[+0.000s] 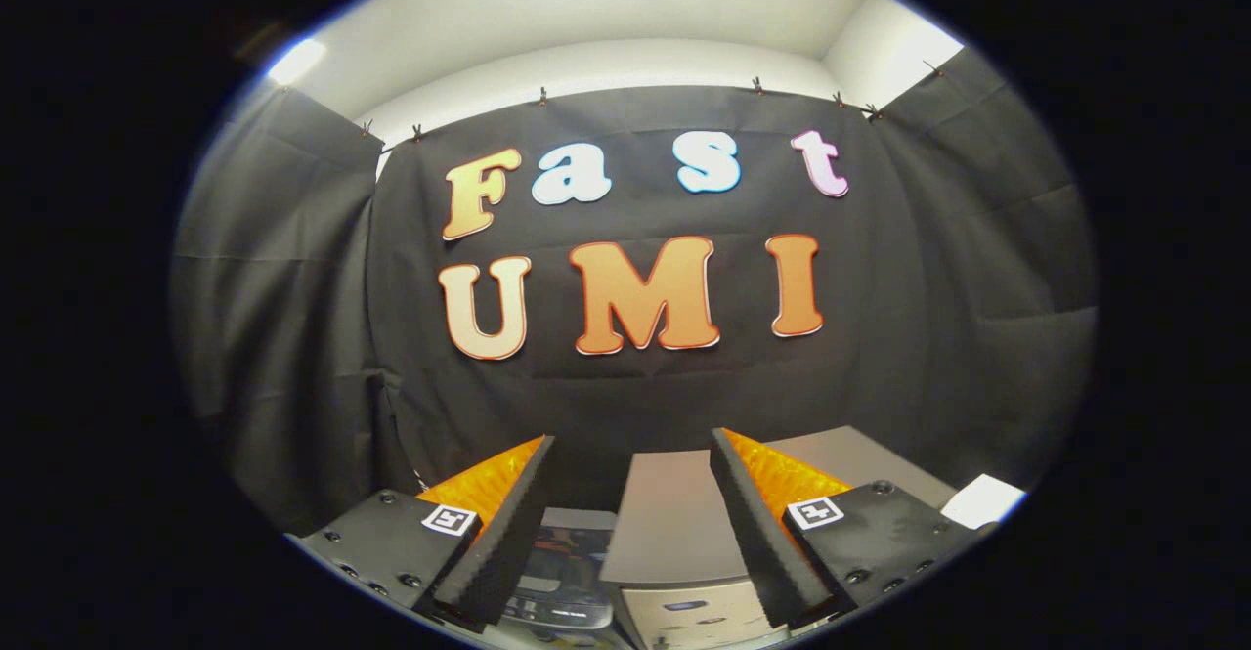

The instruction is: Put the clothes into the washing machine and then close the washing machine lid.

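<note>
Washer (674, 533), grey, low in the gripper view between and just beyond the fingers, its flat lid (669, 518) down. Gripper (633, 455) open, fingers wide apart, holding nothing. White sheet (982, 500) far right; black cloth wall (635, 396) behind.

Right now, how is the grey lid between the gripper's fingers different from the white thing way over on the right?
The grey lid is wide, dull and lies between and beyond the open gripper fingers; the white thing looks small, bright and sits off past the right finger. The grey lid tops a pale machine front; what the white thing is, I cannot tell. Both look flat.
</note>
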Tool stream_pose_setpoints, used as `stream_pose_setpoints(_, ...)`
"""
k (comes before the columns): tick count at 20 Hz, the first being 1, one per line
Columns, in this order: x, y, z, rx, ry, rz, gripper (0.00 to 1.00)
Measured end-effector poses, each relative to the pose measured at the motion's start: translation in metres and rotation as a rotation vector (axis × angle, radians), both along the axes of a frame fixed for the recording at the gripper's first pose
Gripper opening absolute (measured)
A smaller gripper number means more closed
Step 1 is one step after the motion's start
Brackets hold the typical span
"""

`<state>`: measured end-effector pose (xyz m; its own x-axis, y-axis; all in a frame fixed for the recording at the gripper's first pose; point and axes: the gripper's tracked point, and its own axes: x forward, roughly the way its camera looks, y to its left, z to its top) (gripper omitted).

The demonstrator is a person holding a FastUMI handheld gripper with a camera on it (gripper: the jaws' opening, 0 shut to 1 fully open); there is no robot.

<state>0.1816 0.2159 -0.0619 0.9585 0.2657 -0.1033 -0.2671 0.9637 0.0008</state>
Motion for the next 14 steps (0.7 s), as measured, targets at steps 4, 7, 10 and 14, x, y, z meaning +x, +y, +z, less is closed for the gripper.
stream_pose_setpoints(4, -0.027, -0.045, 0.011, 0.028, -0.029, -0.006, 0.99)
stream_pose_setpoints(7, -0.045, -0.074, 0.012, 0.058, -0.040, -0.013, 0.99)
stream_pose_setpoints(10, -0.062, -0.098, 0.011, 0.071, -0.042, -0.016, 0.99)
stream_pose_setpoints(14, -0.082, -0.126, 0.011, 0.072, -0.037, -0.054, 0.99)
